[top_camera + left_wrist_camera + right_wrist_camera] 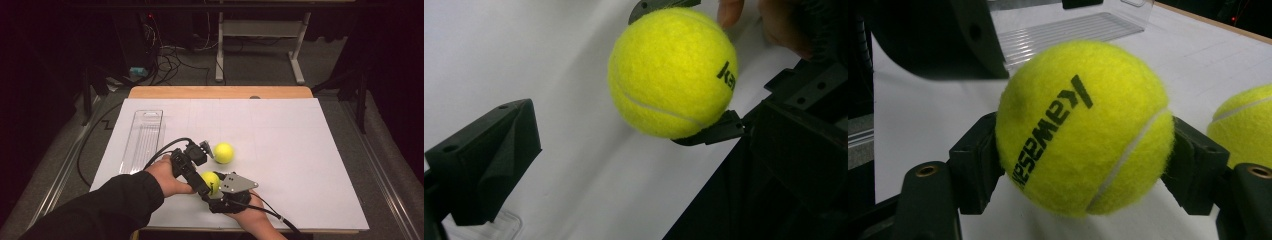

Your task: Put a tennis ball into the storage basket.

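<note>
Item: right gripper (214, 186), my palm beneath it at the tabletop's near edge, jaws clamped on a tennis ball (1083, 127) held just above the white sheet (300, 150). Left gripper (196, 161), forearm angled in from the near-left corner, jaws spread and empty, just beside that ball. Second ball (223, 153) lies mid-sheet; clear tray (142, 140) toward the left edge.

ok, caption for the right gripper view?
Right tongs clamp a yellow tennis ball above the white table.
</note>
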`<state>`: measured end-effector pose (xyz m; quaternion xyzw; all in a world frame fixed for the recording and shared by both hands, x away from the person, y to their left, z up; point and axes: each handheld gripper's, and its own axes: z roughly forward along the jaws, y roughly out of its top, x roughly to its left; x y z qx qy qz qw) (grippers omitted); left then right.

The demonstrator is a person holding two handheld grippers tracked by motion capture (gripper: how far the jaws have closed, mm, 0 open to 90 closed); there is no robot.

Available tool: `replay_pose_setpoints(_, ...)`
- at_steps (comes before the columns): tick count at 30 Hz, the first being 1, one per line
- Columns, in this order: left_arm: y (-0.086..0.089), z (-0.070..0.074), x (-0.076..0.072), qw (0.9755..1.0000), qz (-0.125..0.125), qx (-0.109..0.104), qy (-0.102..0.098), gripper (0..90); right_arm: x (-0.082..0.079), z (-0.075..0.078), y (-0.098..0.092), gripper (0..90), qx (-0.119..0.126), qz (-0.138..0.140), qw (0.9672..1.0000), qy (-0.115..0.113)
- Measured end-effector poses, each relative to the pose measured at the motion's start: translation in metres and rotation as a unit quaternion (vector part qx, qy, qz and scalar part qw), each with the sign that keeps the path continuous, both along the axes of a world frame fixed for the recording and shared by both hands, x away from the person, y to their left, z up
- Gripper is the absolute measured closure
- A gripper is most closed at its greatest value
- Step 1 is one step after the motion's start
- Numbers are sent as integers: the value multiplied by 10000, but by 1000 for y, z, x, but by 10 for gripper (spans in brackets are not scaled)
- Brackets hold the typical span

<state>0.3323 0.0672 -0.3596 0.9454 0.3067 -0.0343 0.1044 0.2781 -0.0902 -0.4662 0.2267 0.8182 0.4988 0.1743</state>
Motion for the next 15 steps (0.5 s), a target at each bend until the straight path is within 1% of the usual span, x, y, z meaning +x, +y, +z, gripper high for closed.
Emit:
replay_pose_setpoints(3, -2, -2, 1, 10000, 8, 14, 47, 6, 0, 0, 0, 275, 58, -15, 10000, -15)
replay_pose_setpoints(8, -6, -7, 5, 9998, 65, -54, 158, 6, -2, 2, 0, 275, 109, 7, 9999, -25)
replay_pose_setpoints(10, -7, -10, 6, 9998, 100, -72, 157, 6, -2, 2, 0, 275, 121, -2, 9999, -31)
replay_pose_setpoints(11, -9, -11, 8, 9997, 105, -52, 199, 11, -2, 2, -1, 275, 135, 35, 9999, 10)
replay_pose_setpoints(13, -11, -13, 9, 9996, 124, -90, 223, 21, -2, 2, 0, 275, 159, 33, 9998, -66)
replay_pose_setpoints(15, -12, -14, 10, 9995, 124, -108, 262, 37, -2, 3, -1, 275, 180, 17, 9998, -48)
